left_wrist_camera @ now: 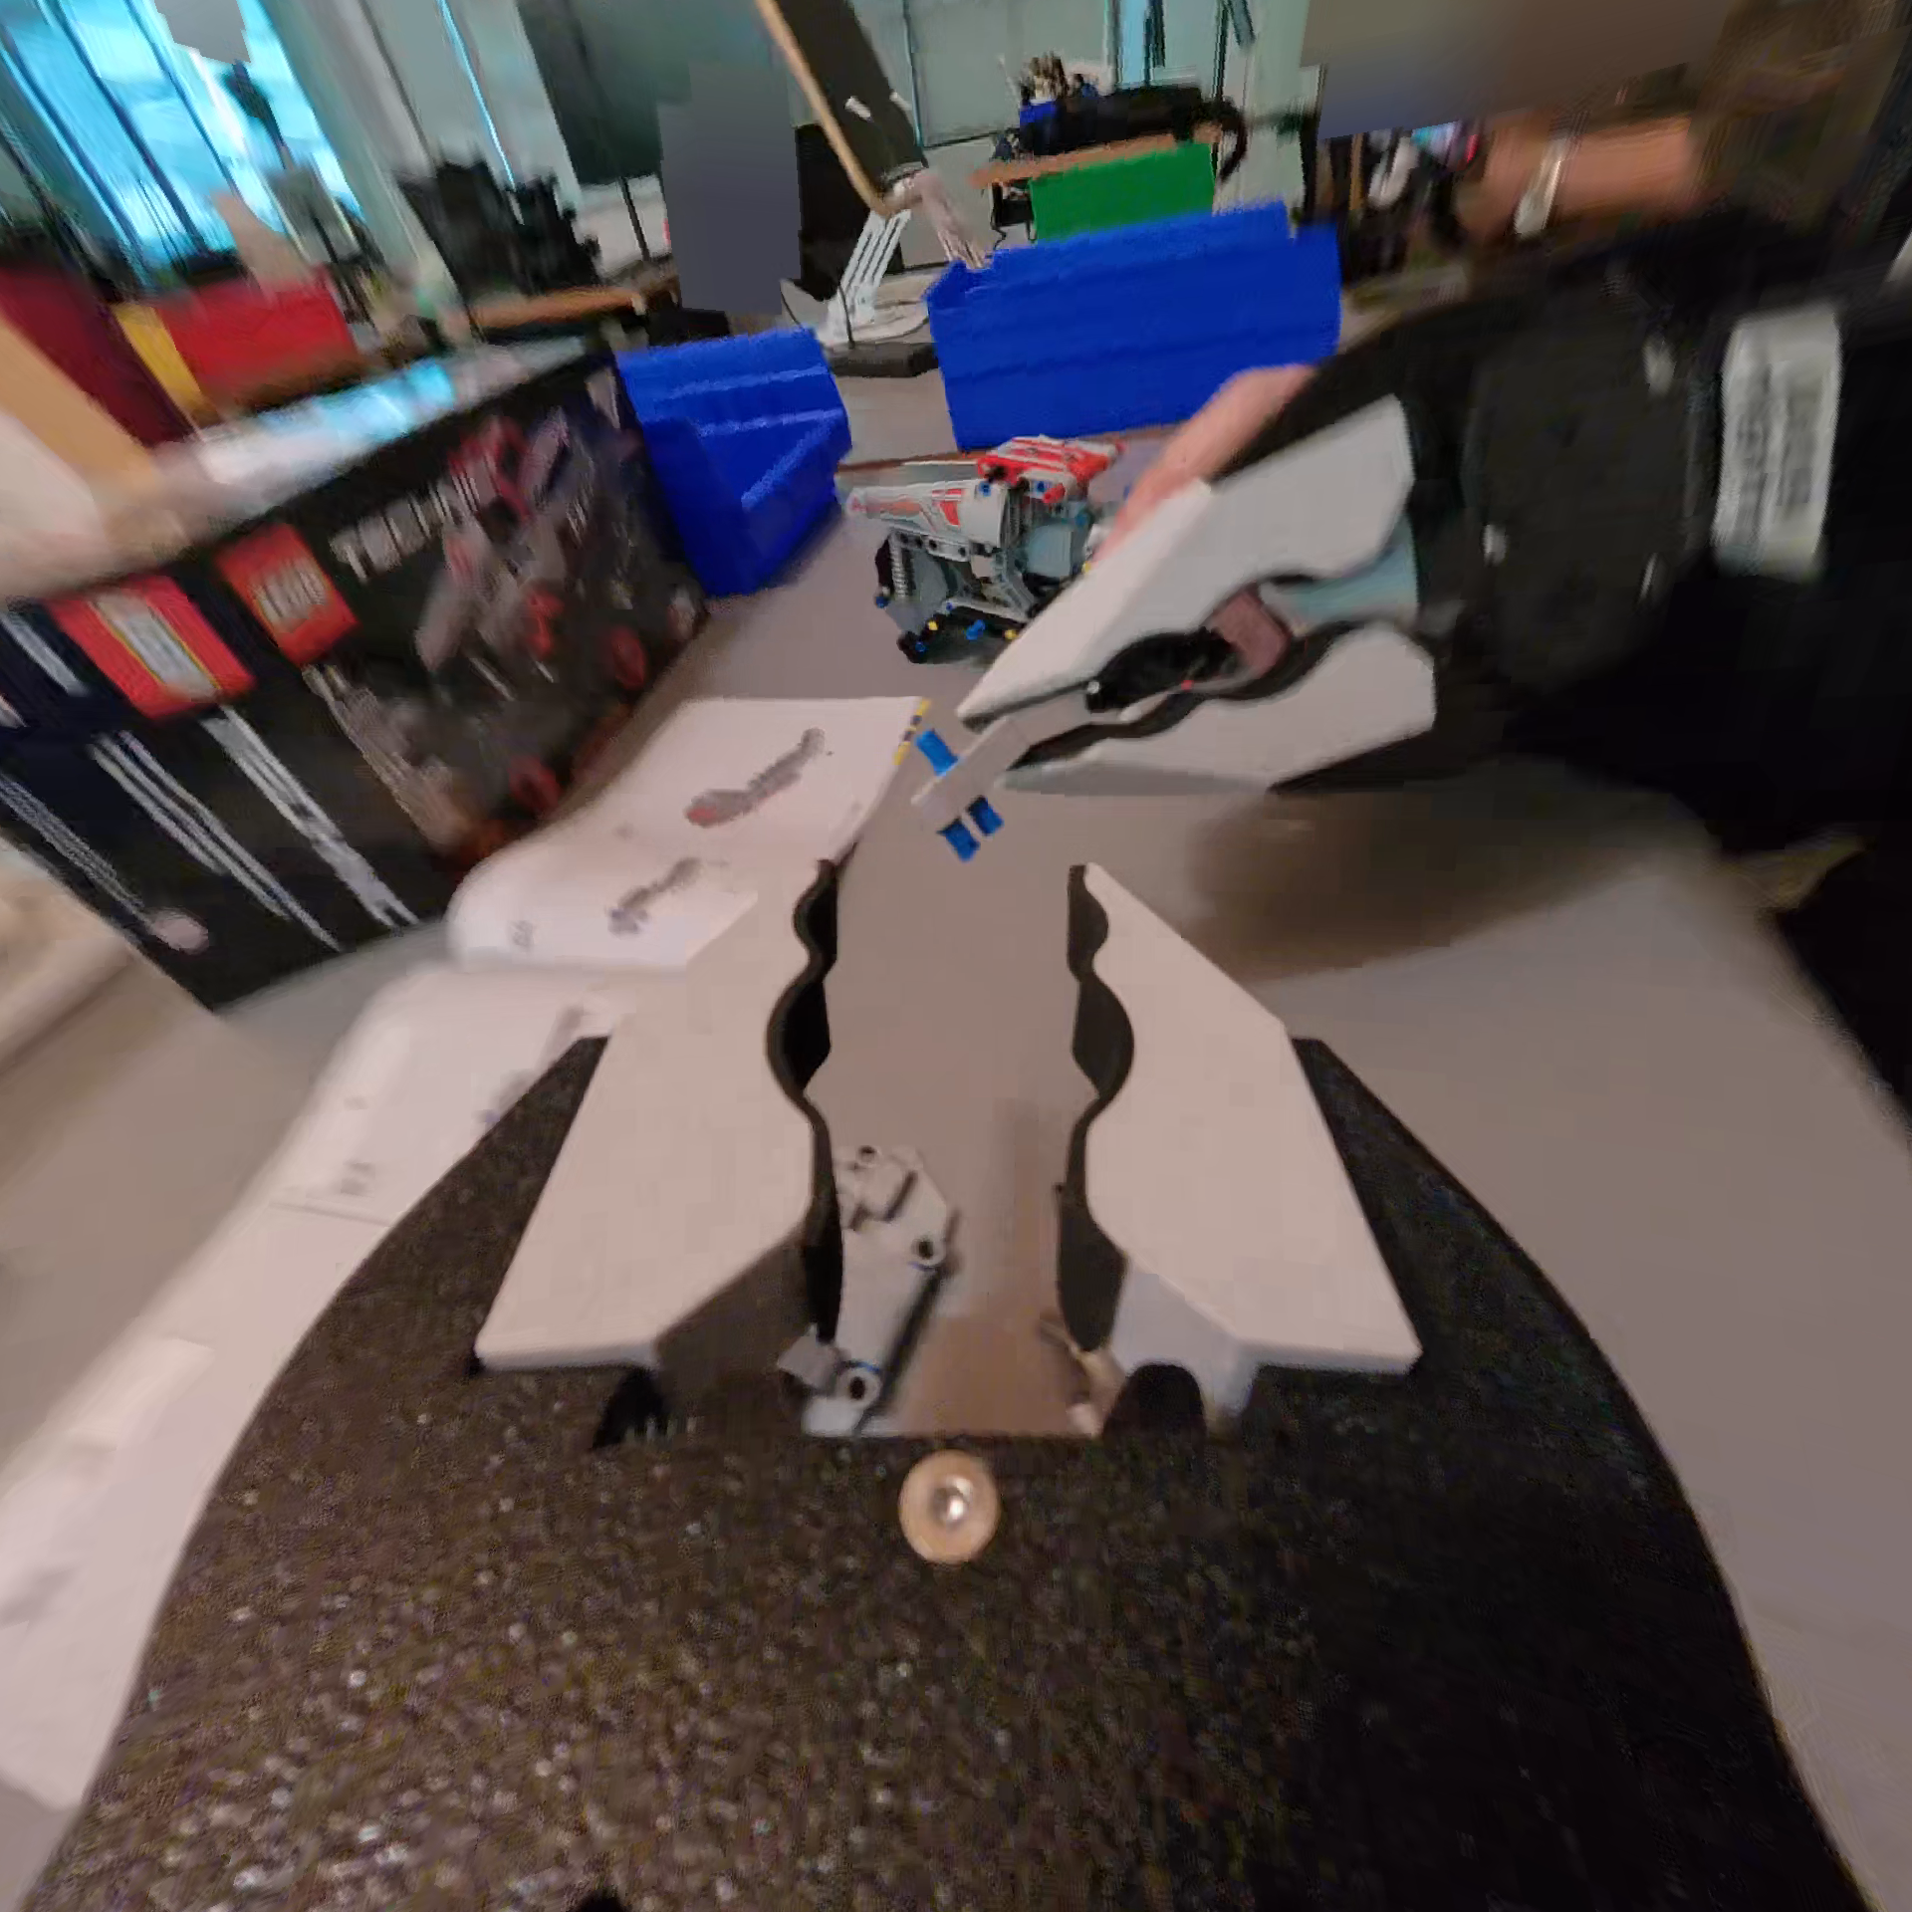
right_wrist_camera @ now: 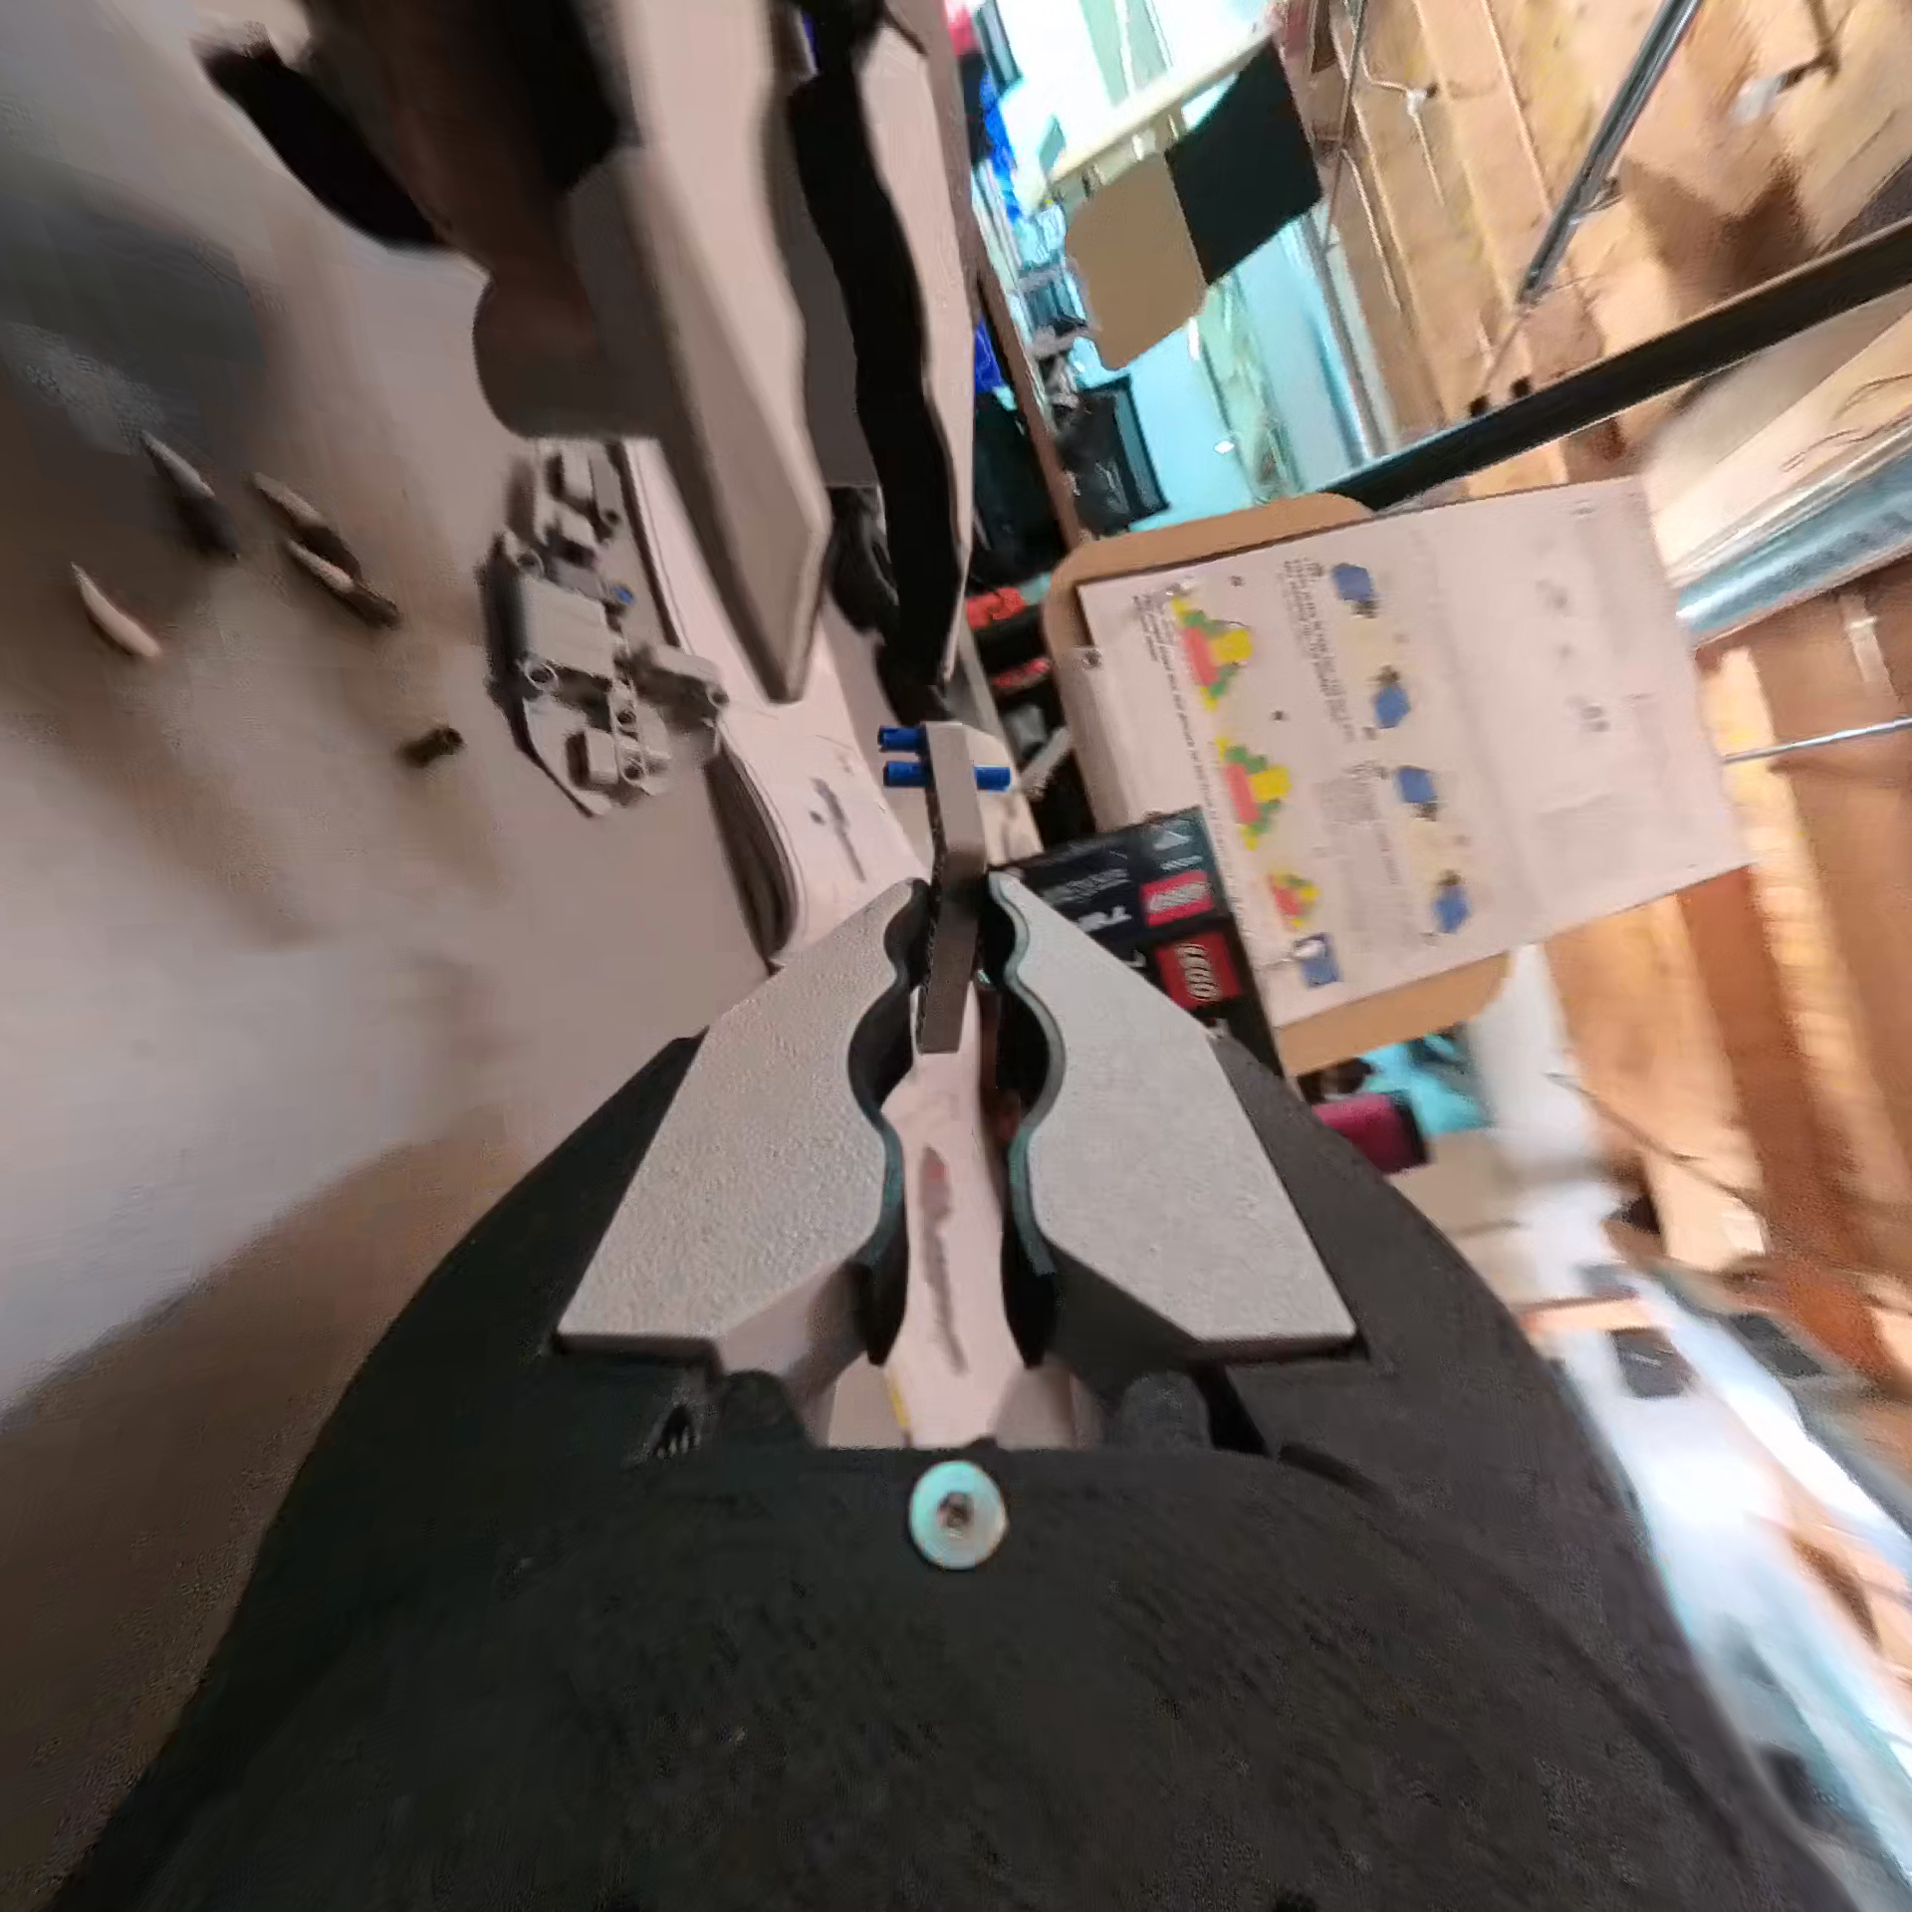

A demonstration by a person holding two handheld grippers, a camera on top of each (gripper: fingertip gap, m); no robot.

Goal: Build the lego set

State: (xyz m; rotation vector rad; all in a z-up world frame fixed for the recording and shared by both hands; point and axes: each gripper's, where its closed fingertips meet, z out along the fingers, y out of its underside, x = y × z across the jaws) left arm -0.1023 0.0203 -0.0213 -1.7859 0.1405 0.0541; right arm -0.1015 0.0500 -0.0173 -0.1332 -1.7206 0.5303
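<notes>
My left gripper point(left_wrist_camera: 952, 890) is open, low over the grey table. A grey lego sub-assembly point(left_wrist_camera: 879, 1283) lies on the table between its fingers, close to the left finger's base. My right gripper point(right_wrist_camera: 952, 900) is shut on a grey beam with blue pins point(right_wrist_camera: 947, 817) and holds it above the table. In the left wrist view the right gripper point(left_wrist_camera: 998, 740) and its beam point(left_wrist_camera: 957, 786) are just ahead of my left fingertips. The right wrist view is rolled sideways and shows the left gripper point(right_wrist_camera: 724, 414) over the sub-assembly point(right_wrist_camera: 590, 662).
A partly built grey and red model point(left_wrist_camera: 983, 538) stands farther back, before two blue bins point(left_wrist_camera: 1128, 321). The black set box point(left_wrist_camera: 362, 662) is at the left and an open instruction booklet point(left_wrist_camera: 724, 807) beside it. Several small loose parts point(right_wrist_camera: 310, 548) lie on the table. An instruction sheet on a board point(right_wrist_camera: 1397, 745) stands beyond. Only a small space, under 4 cm, lies between the two pairs of fingers.
</notes>
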